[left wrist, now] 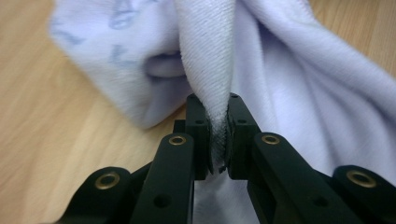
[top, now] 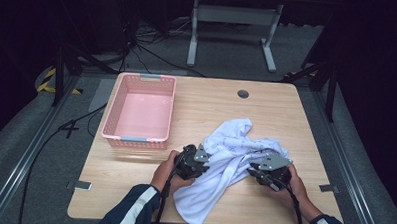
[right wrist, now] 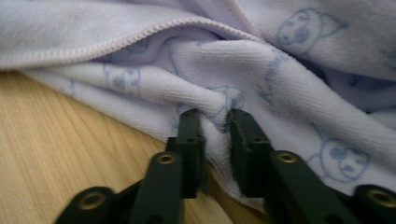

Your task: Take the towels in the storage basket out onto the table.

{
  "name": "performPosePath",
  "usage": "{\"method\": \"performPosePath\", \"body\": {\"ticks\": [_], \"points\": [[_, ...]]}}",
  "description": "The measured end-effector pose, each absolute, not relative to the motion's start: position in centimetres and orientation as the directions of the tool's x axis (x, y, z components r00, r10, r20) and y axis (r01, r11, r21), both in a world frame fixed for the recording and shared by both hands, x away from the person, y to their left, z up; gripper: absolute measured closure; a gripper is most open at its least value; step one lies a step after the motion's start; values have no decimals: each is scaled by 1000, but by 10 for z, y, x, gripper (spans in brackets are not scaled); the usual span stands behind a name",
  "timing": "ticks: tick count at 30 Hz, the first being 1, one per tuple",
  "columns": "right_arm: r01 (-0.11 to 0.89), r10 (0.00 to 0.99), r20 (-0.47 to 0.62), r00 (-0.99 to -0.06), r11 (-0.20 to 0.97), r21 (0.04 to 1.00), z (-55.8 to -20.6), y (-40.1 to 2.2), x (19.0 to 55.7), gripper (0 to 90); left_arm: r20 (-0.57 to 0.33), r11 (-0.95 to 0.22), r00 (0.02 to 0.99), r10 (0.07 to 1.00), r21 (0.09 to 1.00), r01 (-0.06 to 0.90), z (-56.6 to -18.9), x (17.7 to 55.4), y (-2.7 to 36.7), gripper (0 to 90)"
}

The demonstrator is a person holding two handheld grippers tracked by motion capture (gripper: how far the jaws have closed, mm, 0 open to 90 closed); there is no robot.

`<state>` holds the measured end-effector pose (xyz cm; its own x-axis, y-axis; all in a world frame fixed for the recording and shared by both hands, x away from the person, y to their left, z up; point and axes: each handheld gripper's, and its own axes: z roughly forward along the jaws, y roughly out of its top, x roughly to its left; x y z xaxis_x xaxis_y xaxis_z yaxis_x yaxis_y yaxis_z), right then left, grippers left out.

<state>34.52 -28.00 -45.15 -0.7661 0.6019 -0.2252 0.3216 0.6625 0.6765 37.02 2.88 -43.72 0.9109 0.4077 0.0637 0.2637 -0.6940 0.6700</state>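
- Two forearms in dark sleeves with a white stripe are seen at the near edge of the table (top: pixel 267 102), and one gripper is held in each hand.
- The left gripper (top: pixel 201 158) is placed at the left side of one white towel (top: pixel 224 163). In the left gripper view its two black jaws are closed on a standing fold of the towel (left wrist: pixel 208 70), and the cloth is pinched tightly between the pads.
- The right gripper (top: pixel 257 170) is placed at the right side of the same towel. In the right gripper view a ridge of the towel (right wrist: pixel 219 116) is caught between its two jaws, and the pads are pressed on the cloth from both sides.
- One towel only is counted. It is crumpled and lies on the near middle part of the wooden table, between the two grippers. One corner hangs toward the near edge and another part is stretched toward the far side. Small pale blue animal faces are printed on it.
- Farther away, at the far left of the table, one pink basket (top: pixel 116 104) with perforated walls is standing, well apart from the towel. Nothing is seen inside it.
- One small round dark grommet (top: pixel 243 94) is set in the table top near the far edge.
- Behind the table, one grey frame with two legs (top: pixel 235 18) is standing on the dark floor, and several cables are lying there.
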Motion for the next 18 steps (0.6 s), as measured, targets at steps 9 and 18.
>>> {"method": "performPosePath", "body": {"ticks": [9, 18], "points": [[349, 719, -156, -677, 501, 792, -413, -339, 349, 867, 153, -576, 815, 559, 778, 249, -393, 351, 86, 829], [388, 776, -114, -621, 430, 815, -409, -358, 357, 691, 141, -602, 824, 548, 750, 272, -398, 328, 106, 814]]}}
